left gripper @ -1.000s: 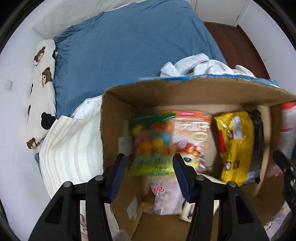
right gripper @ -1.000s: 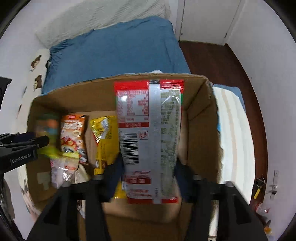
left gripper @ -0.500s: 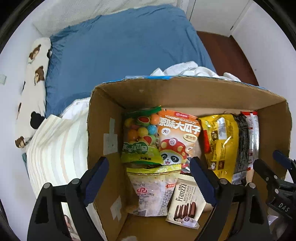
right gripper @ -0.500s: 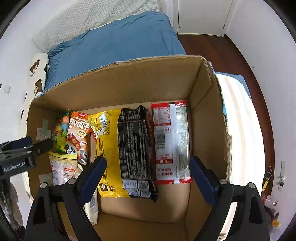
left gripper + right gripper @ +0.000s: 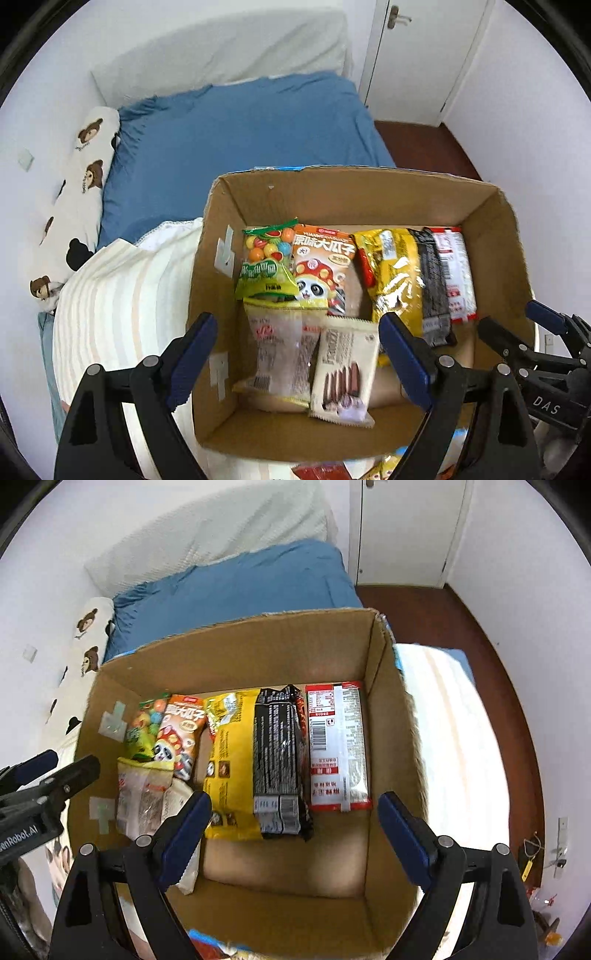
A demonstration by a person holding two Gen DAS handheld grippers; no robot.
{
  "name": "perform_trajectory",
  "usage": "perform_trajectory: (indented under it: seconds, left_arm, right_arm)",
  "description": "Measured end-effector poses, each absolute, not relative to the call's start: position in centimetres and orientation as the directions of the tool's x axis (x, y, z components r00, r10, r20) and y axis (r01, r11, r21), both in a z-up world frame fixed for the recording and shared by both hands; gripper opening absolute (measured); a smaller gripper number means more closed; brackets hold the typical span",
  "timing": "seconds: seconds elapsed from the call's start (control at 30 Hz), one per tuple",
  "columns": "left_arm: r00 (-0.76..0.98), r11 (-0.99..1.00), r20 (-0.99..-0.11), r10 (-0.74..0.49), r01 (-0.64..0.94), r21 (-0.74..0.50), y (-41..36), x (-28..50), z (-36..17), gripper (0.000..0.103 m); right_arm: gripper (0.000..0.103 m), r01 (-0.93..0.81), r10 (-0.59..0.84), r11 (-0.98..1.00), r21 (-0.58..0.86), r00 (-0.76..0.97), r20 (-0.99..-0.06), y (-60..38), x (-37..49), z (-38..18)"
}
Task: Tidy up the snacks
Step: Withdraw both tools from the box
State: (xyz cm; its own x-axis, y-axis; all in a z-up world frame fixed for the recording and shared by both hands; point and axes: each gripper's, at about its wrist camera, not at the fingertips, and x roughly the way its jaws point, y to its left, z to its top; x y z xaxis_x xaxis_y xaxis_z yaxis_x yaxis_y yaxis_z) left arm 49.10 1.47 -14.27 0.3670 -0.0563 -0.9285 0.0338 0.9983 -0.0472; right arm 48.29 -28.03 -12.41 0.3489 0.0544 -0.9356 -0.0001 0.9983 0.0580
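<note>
A: Two views to go through. In the left wrist one we're looking down into the cardboard box (image 5: 332,199) sitting on the bed (image 5: 236,122). Our left gripper (image 5: 295,354) has just been opening and hangs over the box spread wide, nothing between the jaws. Below it the snacks lie flat on the box floor: green candy bag (image 5: 264,266) at the far left, orange panda bag (image 5: 321,269) touching it, a clear packet (image 5: 280,354) and the white wafer pack (image 5: 343,373) nearer us.

B: Yep, and the yellow bag (image 5: 391,277) is to the right of those, with the black pack and the red-and-white pack (image 5: 454,273) beyond it. The other tongs (image 5: 532,332) poke in at the right edge.

A: In the right wrist view, our right gripper (image 5: 293,827) has also just been opening; jaws wide apart, holding nothing. The red-and-white pack (image 5: 338,746) lies by the box's right wall (image 5: 391,738), label down, just beside the black pack (image 5: 277,757).

B: Yellow bag (image 5: 232,760) next, the rest crowded at the left.
</note>
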Motion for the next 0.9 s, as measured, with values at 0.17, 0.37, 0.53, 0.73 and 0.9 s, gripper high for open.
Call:
perform_trajectory:
  seconds: [0.17,0.37,0.53,0.73,0.9]
  left_arm:
    - [0.436,0.996,-0.896,-0.083,0.051,-0.067,1.0,45.0,-11.7,0.09]
    - [0.499,0.996,-0.862,-0.088,0.064,-0.065,1.1,40.6,-8.9,0.09]
    - [0.552,0.996,-0.829,-0.088,0.075,-0.056,1.3,37.1,-6.7,0.09]
    - [0.581,0.996,-0.809,-0.089,0.069,-0.061,2.0,34.0,-5.3,0.09]
    - [0.574,0.995,-0.813,-0.098,0.065,-0.074,2.4,31.7,-5.6,0.089]
  right_arm:
    - [0.094,-0.017,0.059,0.998,0.057,0.424,-0.904,-27.8,44.1,-9.4]
    - [0.094,-0.041,0.084,0.996,0.073,0.475,-0.876,-27.3,39.6,-6.6]
    - [0.094,-0.049,0.095,0.995,0.082,0.513,-0.853,-27.0,36.4,-4.8]
    - [0.094,-0.056,0.125,0.992,0.113,0.556,-0.822,-26.8,32.9,-2.2]
    - [0.094,-0.059,0.153,0.988,0.145,0.553,-0.819,-27.1,30.7,-1.6]
